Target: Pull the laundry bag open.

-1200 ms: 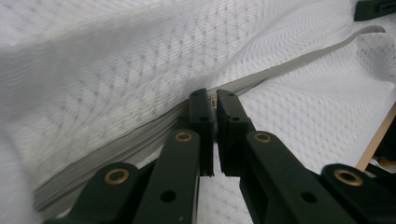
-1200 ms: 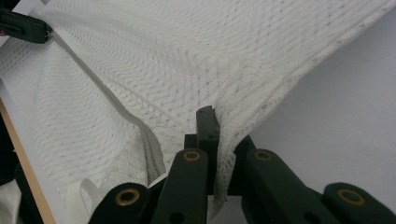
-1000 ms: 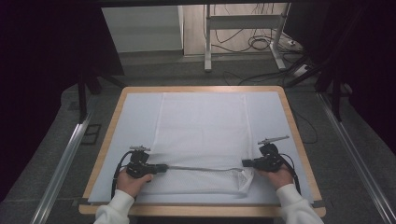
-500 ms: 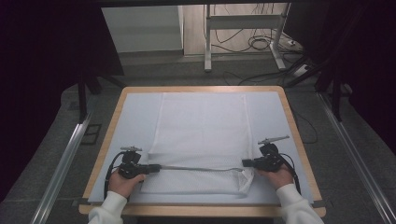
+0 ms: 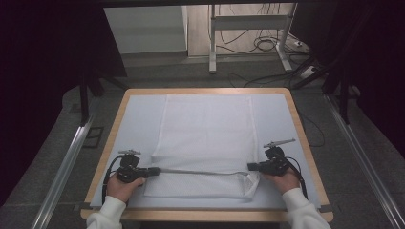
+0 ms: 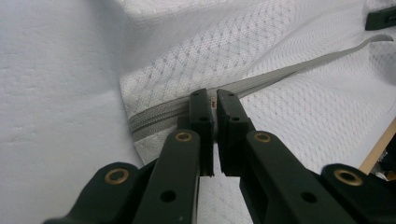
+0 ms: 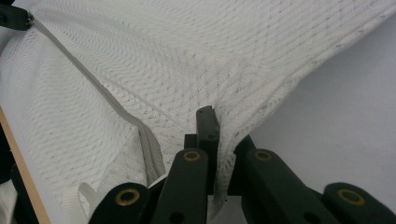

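Observation:
A white mesh laundry bag [image 5: 206, 129] lies flat on the pale mat, its grey zipper [image 5: 200, 171] running across near the front edge. My left gripper [image 5: 155, 171] sits at the zipper's left end. In the left gripper view this gripper [image 6: 214, 95] is shut, its jaws pinching the small zipper pull [image 6: 214, 101] on the grey zipper tape [image 6: 289, 70]. My right gripper [image 5: 249, 167] holds the bag's right side. In the right gripper view that gripper [image 7: 212, 116] is shut on a raised fold of mesh fabric [image 7: 243, 102] beside the zipper [image 7: 93, 84].
The wooden table rim [image 5: 114, 138] frames the pale mat [image 5: 141, 119]. Metal rails [image 5: 67, 162] run along the floor on both sides. A desk frame and cables [image 5: 258, 43] stand behind the table. Sleeved hands hold both grippers at the front edge.
My left gripper has slid a little to the left along the zipper line. The right gripper and the bag's right side have stayed put.

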Demonstrator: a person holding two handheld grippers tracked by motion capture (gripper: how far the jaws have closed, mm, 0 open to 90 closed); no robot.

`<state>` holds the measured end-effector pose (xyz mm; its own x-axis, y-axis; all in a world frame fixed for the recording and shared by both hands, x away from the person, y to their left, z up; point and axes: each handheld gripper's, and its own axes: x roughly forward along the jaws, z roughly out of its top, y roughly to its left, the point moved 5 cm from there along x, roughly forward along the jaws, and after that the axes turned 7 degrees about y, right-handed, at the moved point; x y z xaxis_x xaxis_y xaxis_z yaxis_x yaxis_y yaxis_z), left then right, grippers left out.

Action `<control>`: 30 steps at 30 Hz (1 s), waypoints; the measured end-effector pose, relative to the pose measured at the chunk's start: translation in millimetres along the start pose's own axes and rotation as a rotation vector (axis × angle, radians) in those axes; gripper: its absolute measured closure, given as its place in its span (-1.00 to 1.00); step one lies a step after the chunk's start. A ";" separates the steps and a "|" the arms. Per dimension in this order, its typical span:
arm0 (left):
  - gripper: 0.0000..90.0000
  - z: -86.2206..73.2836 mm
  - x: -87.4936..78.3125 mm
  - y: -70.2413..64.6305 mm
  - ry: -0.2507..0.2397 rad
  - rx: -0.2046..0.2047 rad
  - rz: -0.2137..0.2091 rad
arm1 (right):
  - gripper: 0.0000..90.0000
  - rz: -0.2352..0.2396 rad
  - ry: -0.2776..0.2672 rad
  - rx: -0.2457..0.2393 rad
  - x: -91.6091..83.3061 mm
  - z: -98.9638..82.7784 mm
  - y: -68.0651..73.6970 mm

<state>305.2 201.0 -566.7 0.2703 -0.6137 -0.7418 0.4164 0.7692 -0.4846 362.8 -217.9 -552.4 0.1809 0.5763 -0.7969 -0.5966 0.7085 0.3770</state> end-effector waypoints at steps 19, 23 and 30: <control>0.94 -9.4 -15.7 27.8 -0.022 -0.052 0.036 | 0.95 -0.008 0.013 0.004 2.3 -1.1 -4.6; 0.94 -9.3 -15.9 27.5 -0.018 -0.041 0.044 | 0.95 -0.007 0.012 0.003 2.1 -1.0 -4.6; 0.93 -9.3 -14.9 23.5 -0.034 -0.024 0.062 | 0.95 -0.017 0.007 -0.004 2.1 -1.4 -3.5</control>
<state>302.9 229.9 -571.4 0.3243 -0.5700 -0.7549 0.3772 0.8098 -0.4494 364.2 -219.7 -556.1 0.1857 0.5613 -0.8065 -0.5966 0.7166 0.3614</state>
